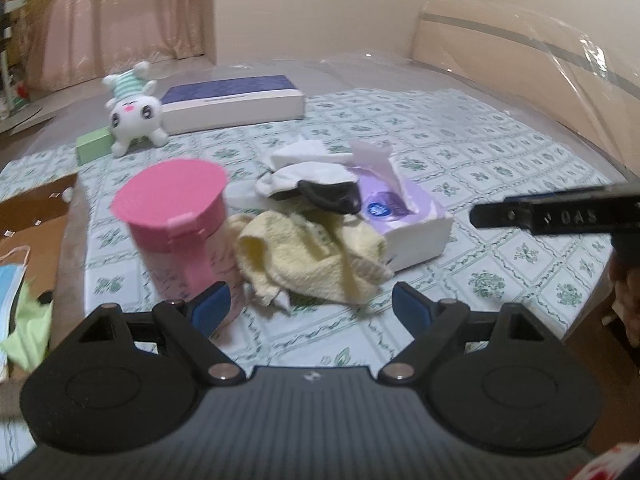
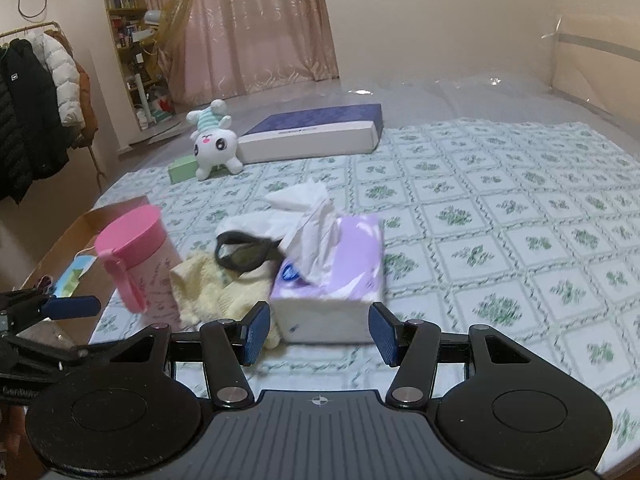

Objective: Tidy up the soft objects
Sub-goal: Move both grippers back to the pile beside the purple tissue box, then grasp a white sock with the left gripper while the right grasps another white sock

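Observation:
A heap lies on the green-patterned sheet (image 1: 500,184): a crumpled yellow towel (image 1: 312,256) (image 2: 216,288), white socks (image 1: 304,172), a black cloth piece (image 1: 332,196) (image 2: 244,252) and a purple tissue box (image 1: 404,216) (image 2: 344,276). A pink lidded cup (image 1: 176,216) (image 2: 136,256) stands left of the towel. My left gripper (image 1: 310,300) is open, just short of the towel, with the cup by its left finger. My right gripper (image 2: 320,320) is open, its tips at the near corners of the tissue box without pressing it. A white plush toy (image 1: 134,110) (image 2: 212,144) lies far back left.
A flat blue-and-white box (image 1: 236,102) (image 2: 312,132) and a green block (image 1: 94,146) (image 2: 182,170) sit beside the plush. A cardboard box (image 1: 36,216) (image 2: 80,240) with a face mask (image 2: 76,276) stands off the bed's left edge. Coats (image 2: 24,112) hang at the left.

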Tool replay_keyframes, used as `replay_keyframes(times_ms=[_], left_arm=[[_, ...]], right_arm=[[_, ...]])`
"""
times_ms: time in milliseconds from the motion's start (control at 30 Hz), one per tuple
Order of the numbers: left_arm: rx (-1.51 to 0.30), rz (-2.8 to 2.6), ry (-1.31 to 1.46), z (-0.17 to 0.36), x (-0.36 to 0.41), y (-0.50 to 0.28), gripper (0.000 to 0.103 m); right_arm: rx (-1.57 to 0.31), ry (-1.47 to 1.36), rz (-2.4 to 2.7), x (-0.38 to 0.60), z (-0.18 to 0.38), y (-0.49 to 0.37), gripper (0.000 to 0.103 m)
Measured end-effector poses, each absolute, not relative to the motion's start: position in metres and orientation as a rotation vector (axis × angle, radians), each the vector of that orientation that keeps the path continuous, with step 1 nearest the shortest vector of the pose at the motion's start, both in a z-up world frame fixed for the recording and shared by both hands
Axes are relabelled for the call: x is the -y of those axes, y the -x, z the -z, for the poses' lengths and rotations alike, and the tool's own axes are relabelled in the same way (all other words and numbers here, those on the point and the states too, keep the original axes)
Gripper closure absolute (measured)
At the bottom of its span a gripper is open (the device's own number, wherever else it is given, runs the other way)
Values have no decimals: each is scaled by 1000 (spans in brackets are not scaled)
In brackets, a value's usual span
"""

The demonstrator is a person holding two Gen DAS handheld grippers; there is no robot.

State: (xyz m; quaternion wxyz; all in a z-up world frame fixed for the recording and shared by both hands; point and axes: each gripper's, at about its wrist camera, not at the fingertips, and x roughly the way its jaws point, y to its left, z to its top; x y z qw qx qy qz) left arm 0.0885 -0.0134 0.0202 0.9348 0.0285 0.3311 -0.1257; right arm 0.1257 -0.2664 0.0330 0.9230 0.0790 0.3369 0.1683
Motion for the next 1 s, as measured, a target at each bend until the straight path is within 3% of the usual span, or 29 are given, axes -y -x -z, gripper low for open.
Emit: replay_keyframes(times_ms=[1000], left_arm=[[-729, 321, -83, 11, 56, -152, 17]], right_arm=[[-715, -95, -418, 281, -26, -189, 48]])
